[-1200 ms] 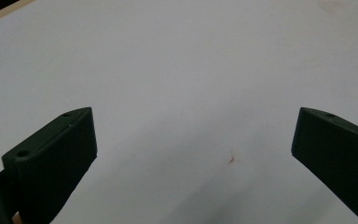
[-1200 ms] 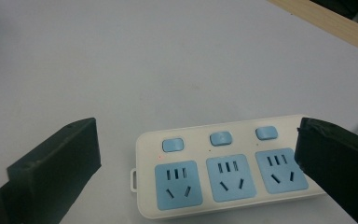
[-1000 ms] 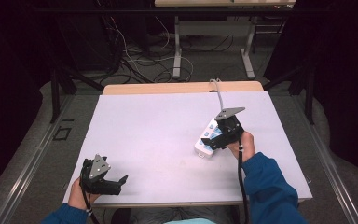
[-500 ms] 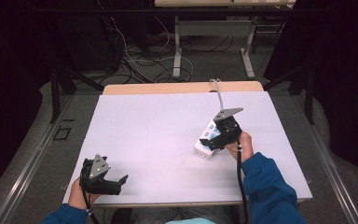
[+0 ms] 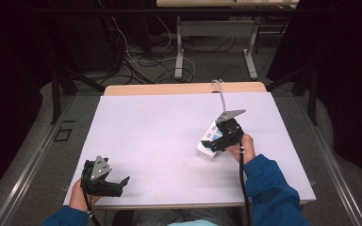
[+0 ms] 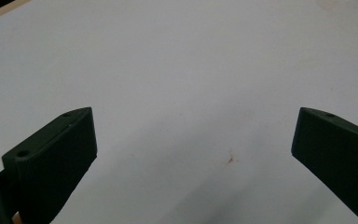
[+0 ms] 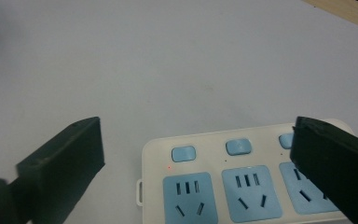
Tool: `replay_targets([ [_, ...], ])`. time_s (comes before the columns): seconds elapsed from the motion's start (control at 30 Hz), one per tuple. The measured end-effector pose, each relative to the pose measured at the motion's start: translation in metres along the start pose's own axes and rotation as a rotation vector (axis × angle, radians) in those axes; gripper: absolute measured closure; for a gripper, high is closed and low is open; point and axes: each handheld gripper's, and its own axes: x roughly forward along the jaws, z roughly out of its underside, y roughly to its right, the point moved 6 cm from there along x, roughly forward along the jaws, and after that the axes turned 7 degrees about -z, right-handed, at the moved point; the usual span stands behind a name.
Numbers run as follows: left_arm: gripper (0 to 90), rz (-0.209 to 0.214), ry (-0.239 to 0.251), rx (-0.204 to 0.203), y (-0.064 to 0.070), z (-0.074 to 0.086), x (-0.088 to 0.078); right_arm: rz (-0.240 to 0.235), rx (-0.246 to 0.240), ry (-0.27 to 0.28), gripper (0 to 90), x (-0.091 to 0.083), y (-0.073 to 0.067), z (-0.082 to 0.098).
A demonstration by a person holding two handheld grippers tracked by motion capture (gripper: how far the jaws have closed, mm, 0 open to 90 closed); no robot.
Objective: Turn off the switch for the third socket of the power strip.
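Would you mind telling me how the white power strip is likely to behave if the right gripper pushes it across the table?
The power strip looks like rigid, flat plastic, so it should probably slide rather than roll or tip. Its smooth casing on the smooth white table suggests little friction. The grey cord trailing off the far edge may tug and swing it round.

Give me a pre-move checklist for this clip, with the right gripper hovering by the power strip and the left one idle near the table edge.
1. Right gripper open: ok, jaws stand wide apart in the right gripper view.
2. Right gripper lined up on the power strip: ok, its end lies between the jaws.
3. Contact with the strip: cannot tell, one jaw overlaps its far end.
4. Strip powered: ok, a small red light shows beside the end switch.
5. Strip's cord free: ok, it runs to the table's far edge.
6. Left gripper out of the way: ok, open, over bare white table.
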Motion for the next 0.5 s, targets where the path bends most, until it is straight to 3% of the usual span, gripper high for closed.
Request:
replay_targets([
  [0.07, 0.2, -0.005, 0.001, 0.01, -0.0013, -0.0003, -0.0001, -0.008, 0.0, -0.021, 18.2, 0.0004, -0.001, 0.0015],
  [0.13, 0.2, 0.004, -0.002, 0.0, -0.0001, 0.0001, 0.0004, -0.001, -0.002, -0.008, 24.5, 0.0035, -0.0012, 0.0019],
  [0.23, 0.2, 0.007, -0.008, 0.003, -0.0003, 0.0003, 0.0003, -0.009, 0.0, -0.001, 43.3, 0.0059, -0.0025, 0.0023],
  [0.27, 0.2, 0.007, -0.009, 0.006, -0.0004, 0.0003, 0.0002, -0.009, 0.0, -0.001, 43.3, 0.0059, -0.0025, 0.0023],
  [0.33, 0.2, 0.006, -0.007, 0.005, -0.0002, 0.0002, 0.0001, -0.009, 0.005, -0.002, 60.6, 0.0058, -0.0032, 0.0025],
  [0.5, 0.2, 0.0, -0.006, 0.005, -0.0009, 0.0, 0.0004, -0.001, 0.011, 0.008, 84.3, 0.0076, -0.0036, 0.0026],
])
